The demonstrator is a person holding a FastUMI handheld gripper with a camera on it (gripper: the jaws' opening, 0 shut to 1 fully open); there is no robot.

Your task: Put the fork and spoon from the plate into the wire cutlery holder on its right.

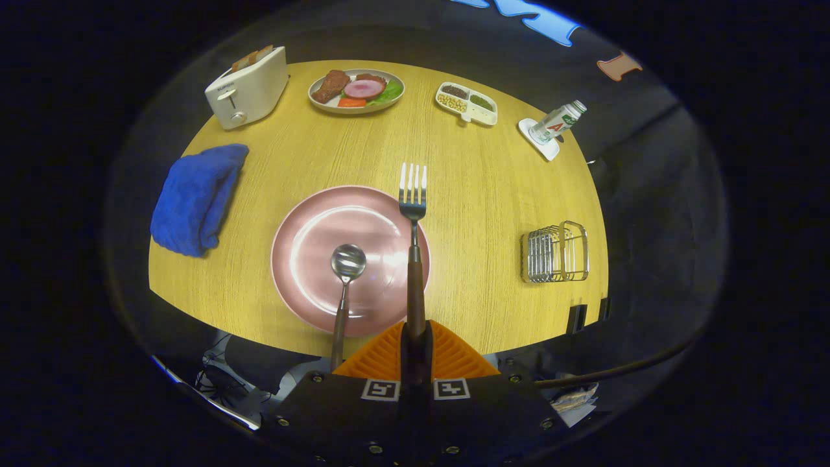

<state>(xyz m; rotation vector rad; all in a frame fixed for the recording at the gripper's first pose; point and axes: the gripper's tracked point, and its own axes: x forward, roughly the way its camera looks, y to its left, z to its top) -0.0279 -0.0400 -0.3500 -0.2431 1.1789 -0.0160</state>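
Fork [414, 214] held upright along the gripper's line of sight, its brown handle pinched between the two fingers of the gripper [415, 337], which are closed together on it with no gap showing. The tines point away from the fingers, reaching out over the far right rim of a round pink plate [311, 220] that lies on a wooden table [480, 194] just ahead of the fingers. A spoon [347, 272] is just left of the fork, its bowl over the middle of the plate and its handle running back over the near rim and past the table edge, beside the fingers; whether it rests on the plate cannot be told. The wire cutlery holder [556, 253] stands on the table well to the right of the plate, near the table's right edge. A folded blue cloth [194, 198] lies left of the plate. Along the far side sit a white toaster [246, 91] with bread in it, a plate of food [356, 89], a divided snack tray [468, 102], and a small bottle [557, 120] on a white coaster
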